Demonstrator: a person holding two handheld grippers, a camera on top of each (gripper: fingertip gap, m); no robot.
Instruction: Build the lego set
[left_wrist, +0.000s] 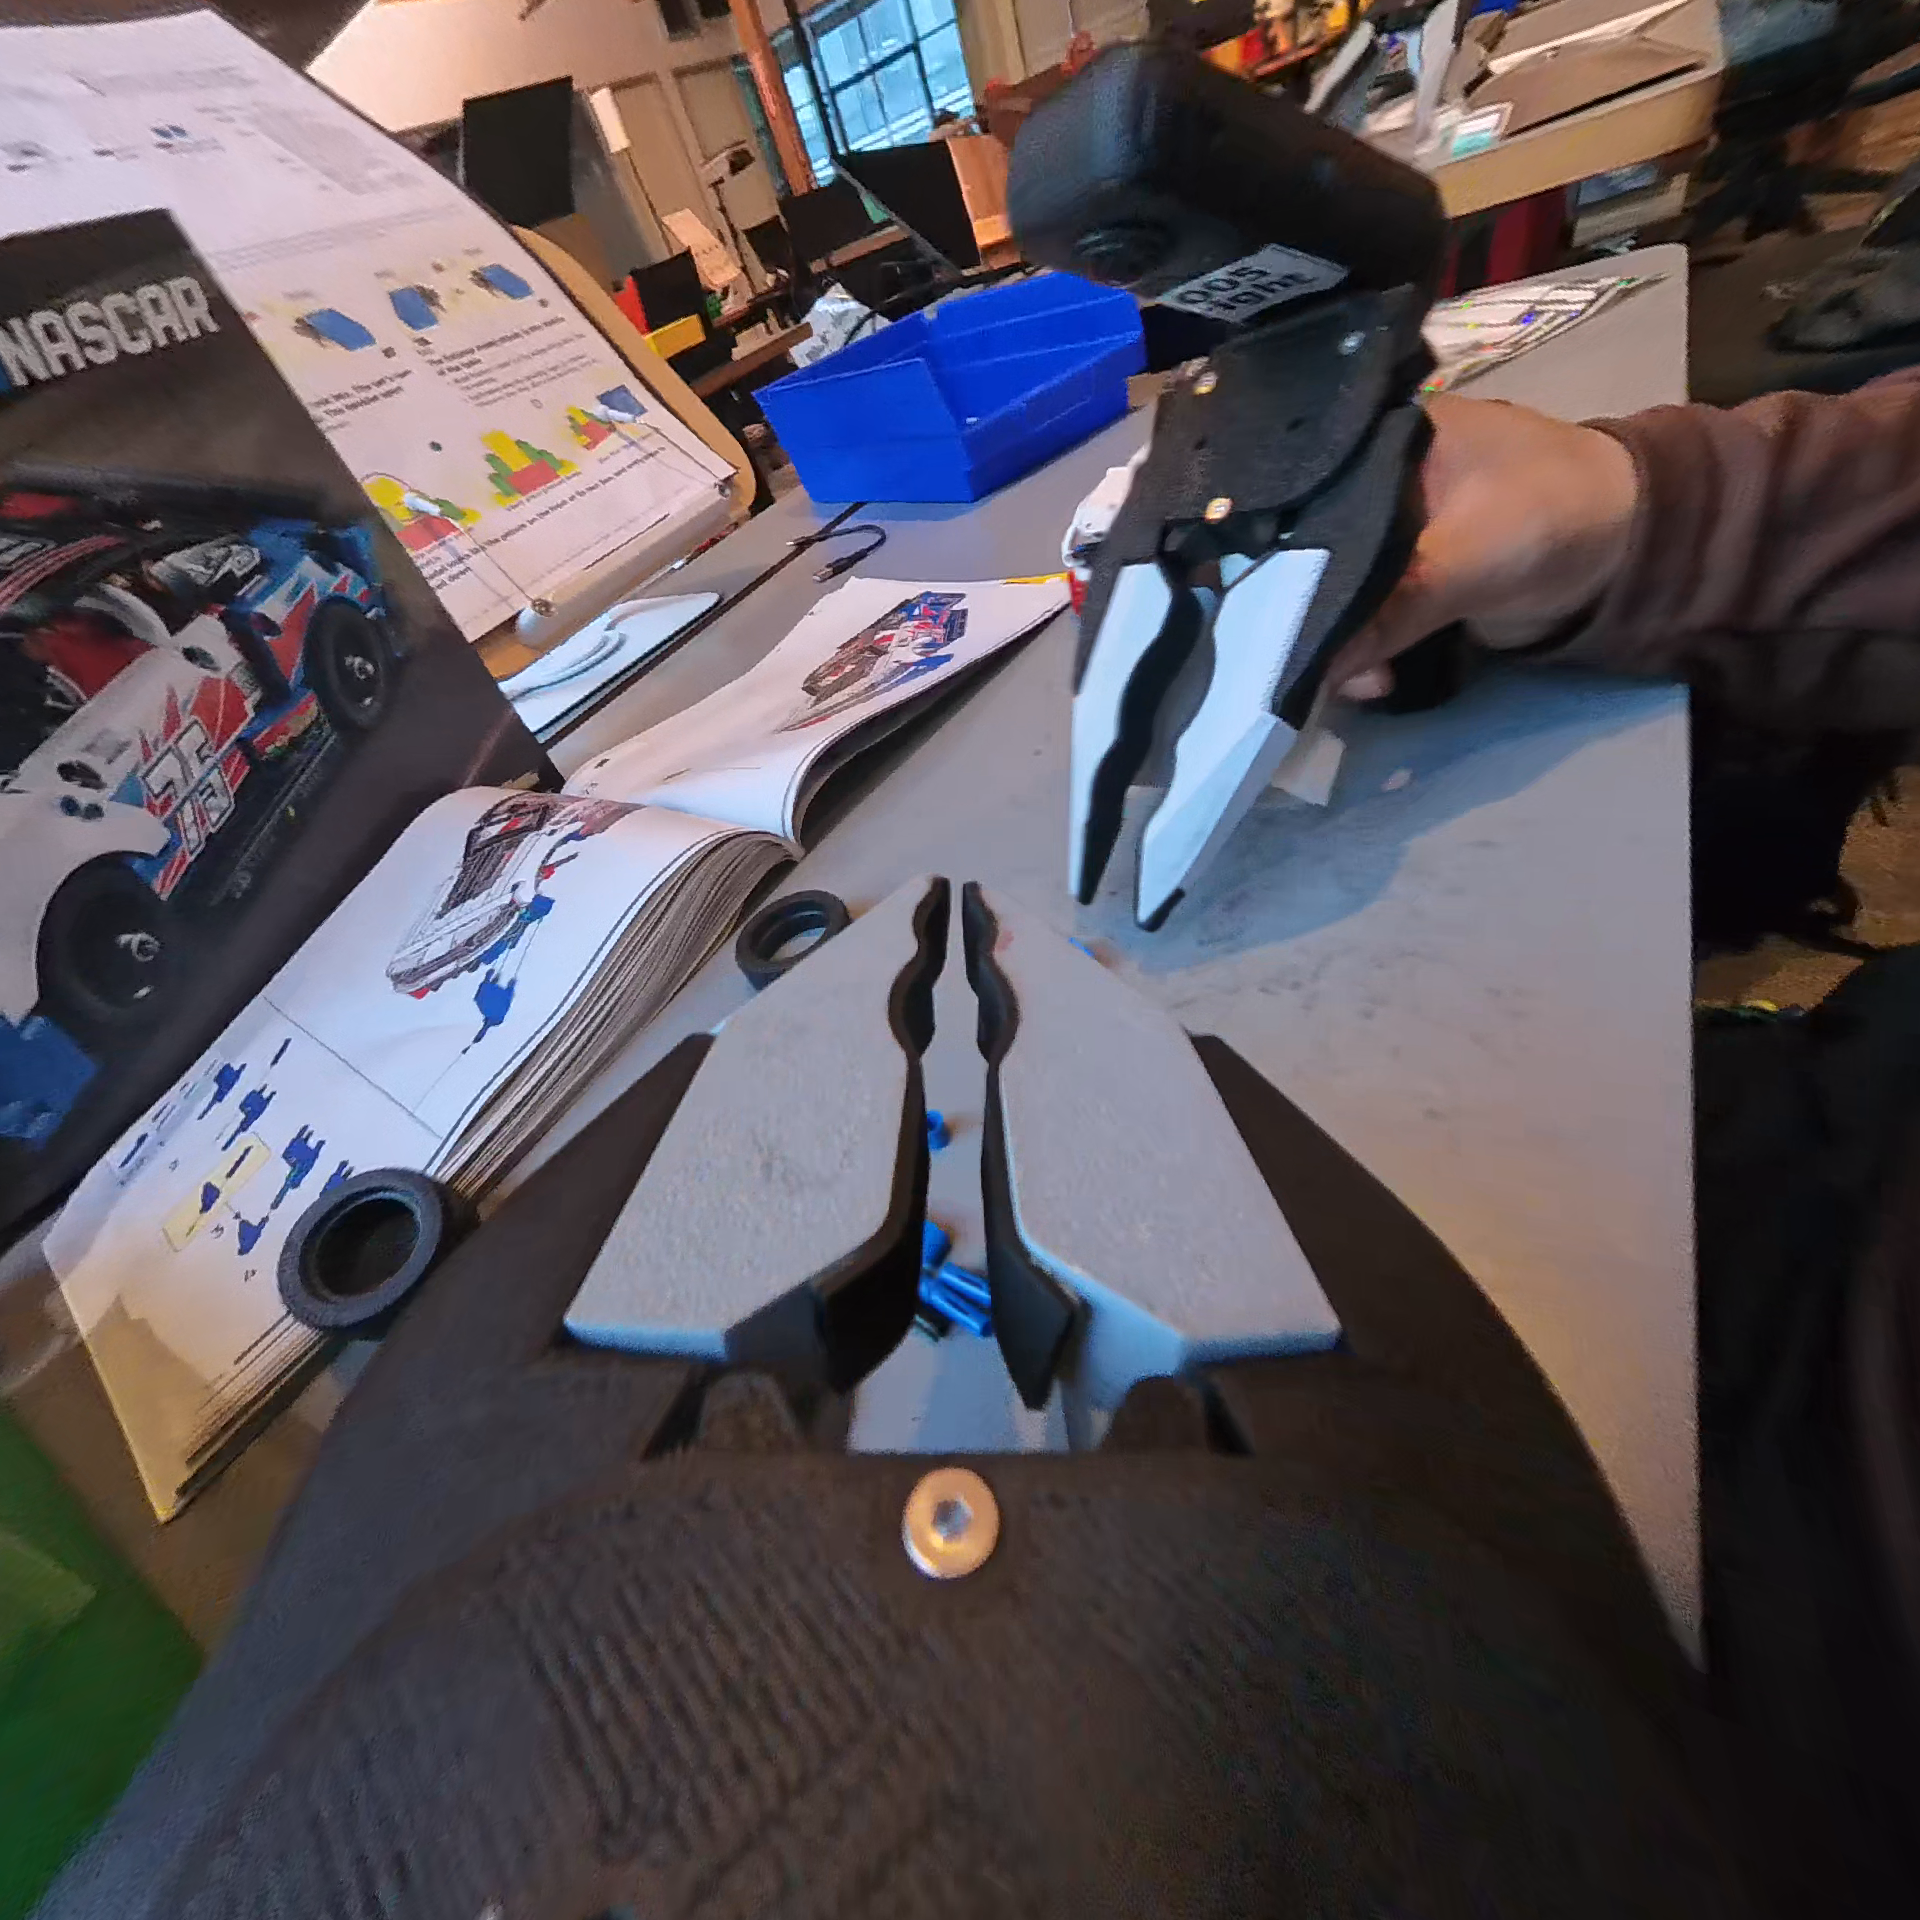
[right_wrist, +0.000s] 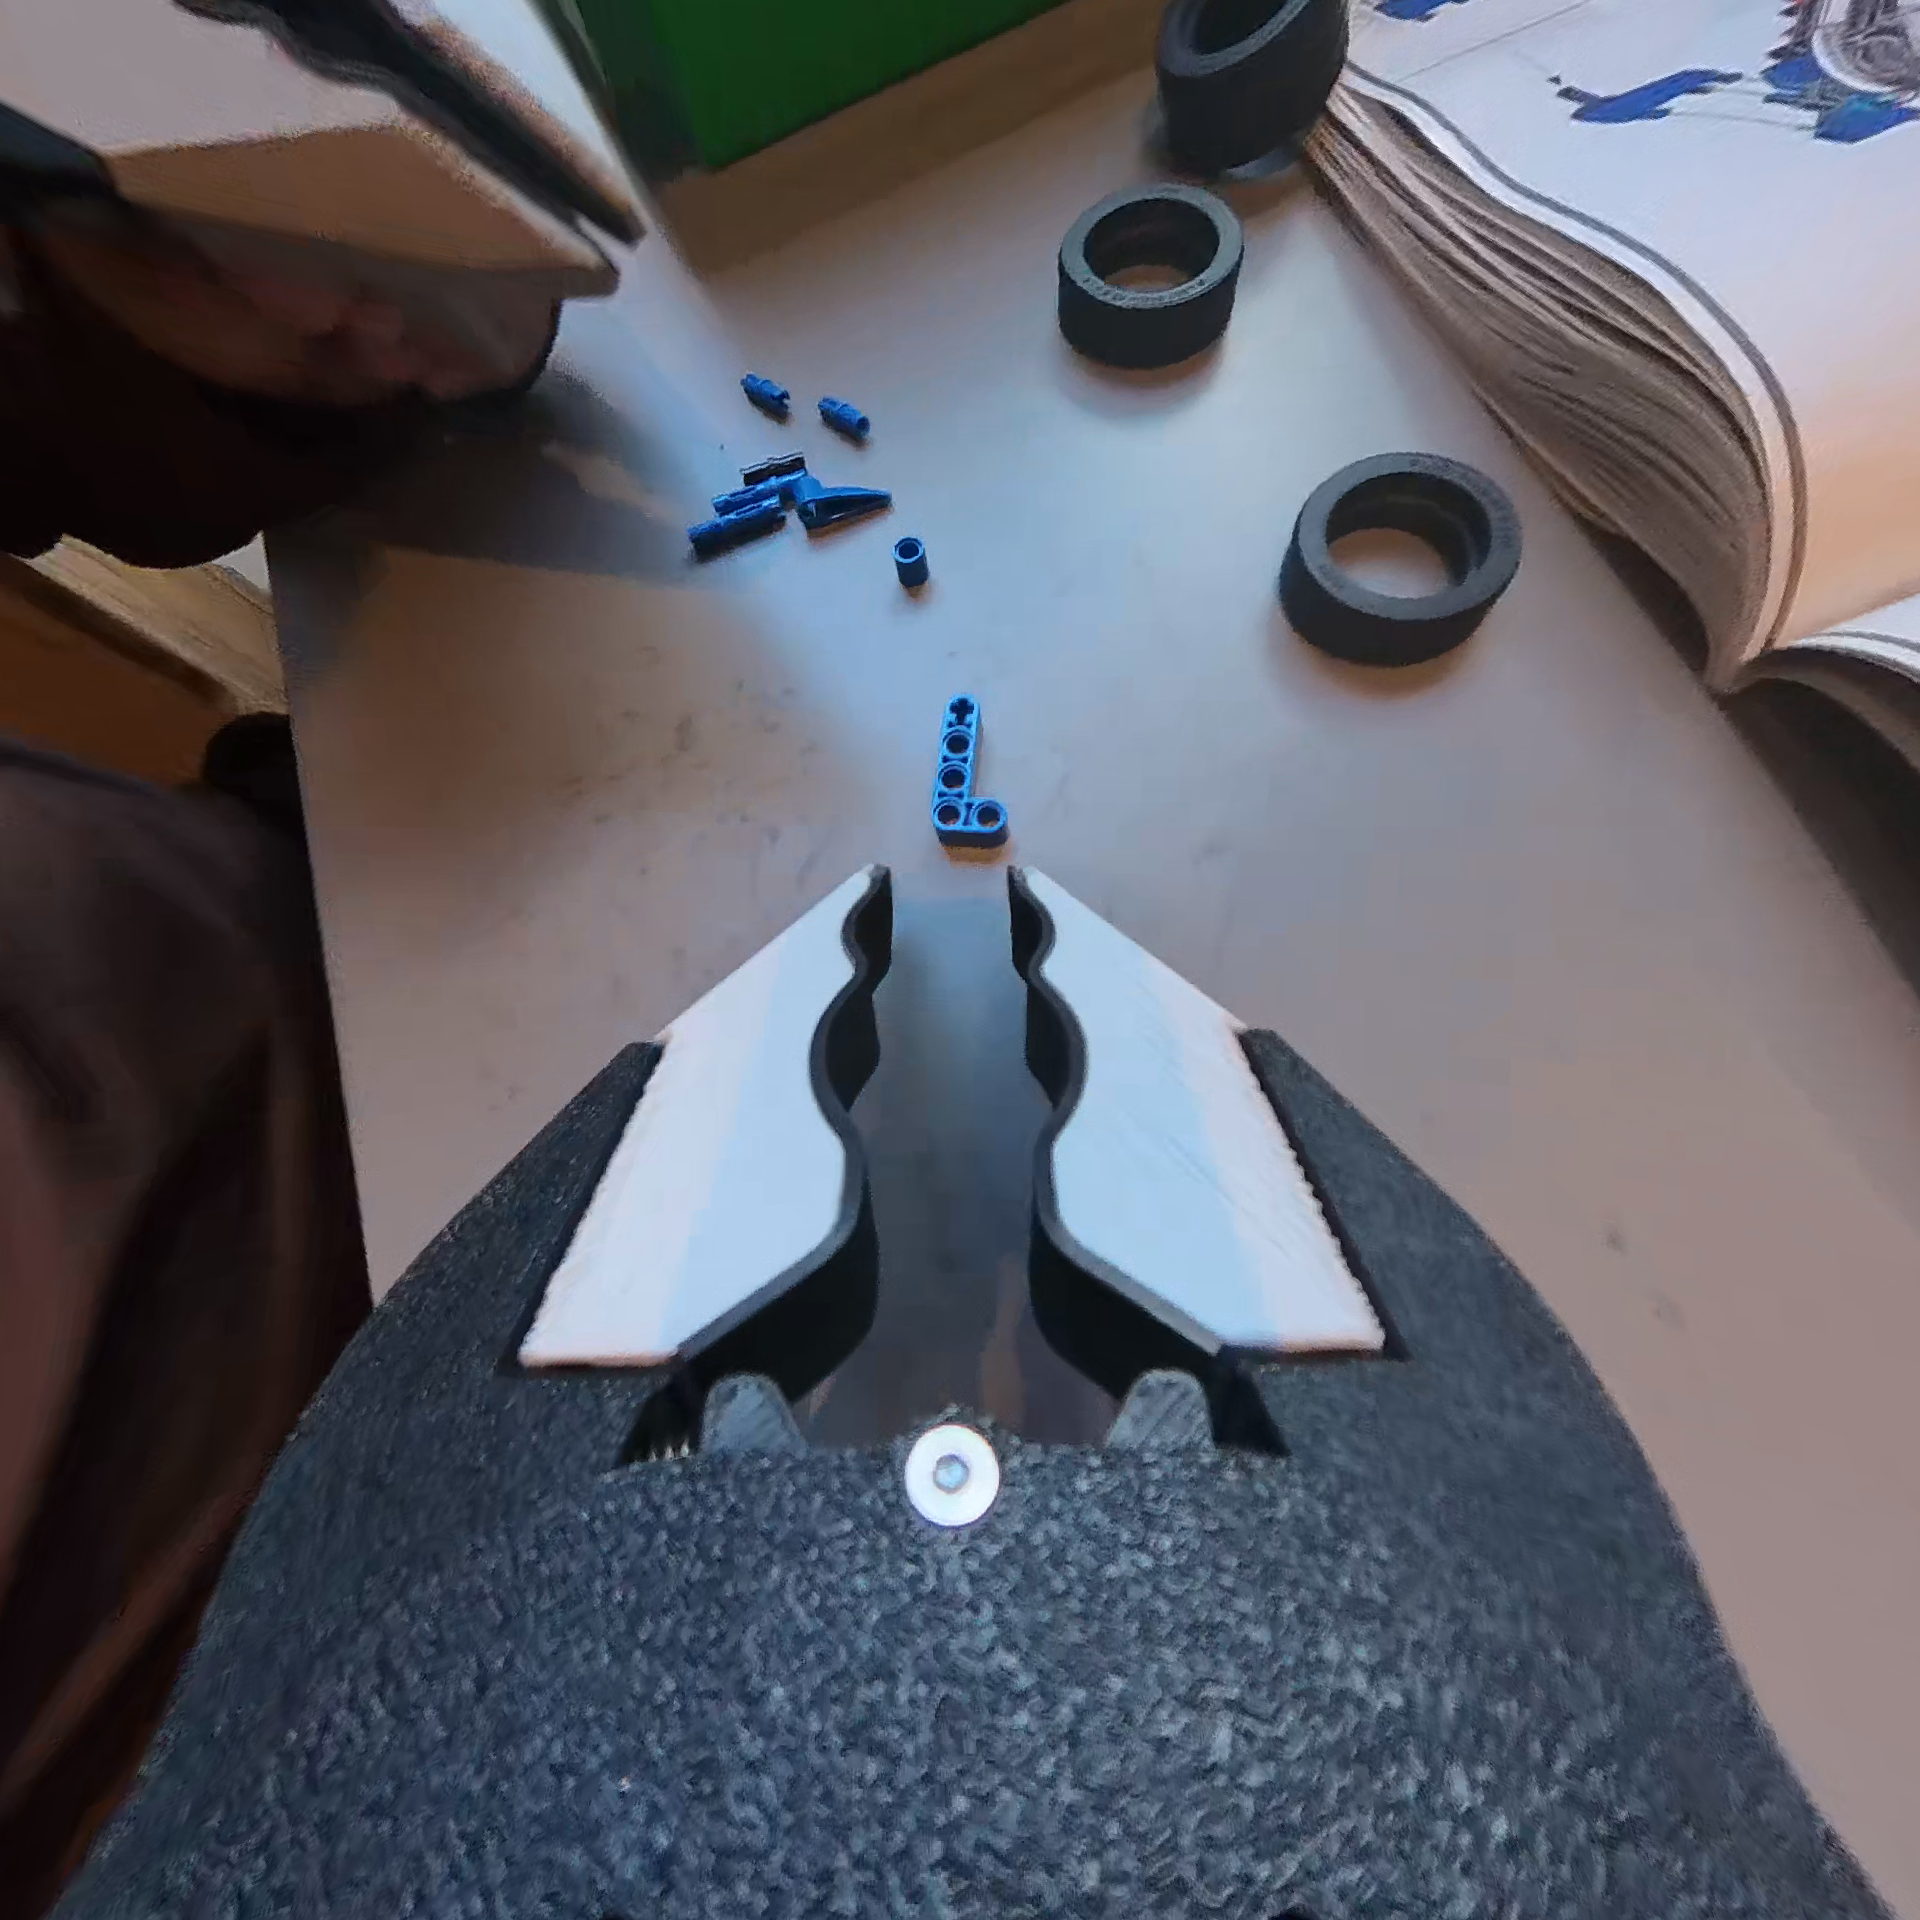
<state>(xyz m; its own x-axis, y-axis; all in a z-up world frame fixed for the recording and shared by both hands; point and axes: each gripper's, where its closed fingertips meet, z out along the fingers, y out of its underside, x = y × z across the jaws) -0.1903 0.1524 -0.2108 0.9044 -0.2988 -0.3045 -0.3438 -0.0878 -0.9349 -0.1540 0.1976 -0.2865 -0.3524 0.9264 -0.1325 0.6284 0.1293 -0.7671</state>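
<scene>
While left fingers (left_wrist: 956, 891) nearly meet empty, right fingers (right_wrist: 948, 878) gape near blue beam (right_wrist: 964, 774).

Bold white lettering along the top of the dark set box (left_wrist: 208, 623) at nine o'clock, with large numerals on the pictured car's door. A small black printed tag (left_wrist: 1252, 286) on the right gripper (left_wrist: 1122, 909) at one o'clock. Fine print on the white instruction sheet (left_wrist: 364, 260) at eleven o'clock, probably too blurred to read.
</scene>
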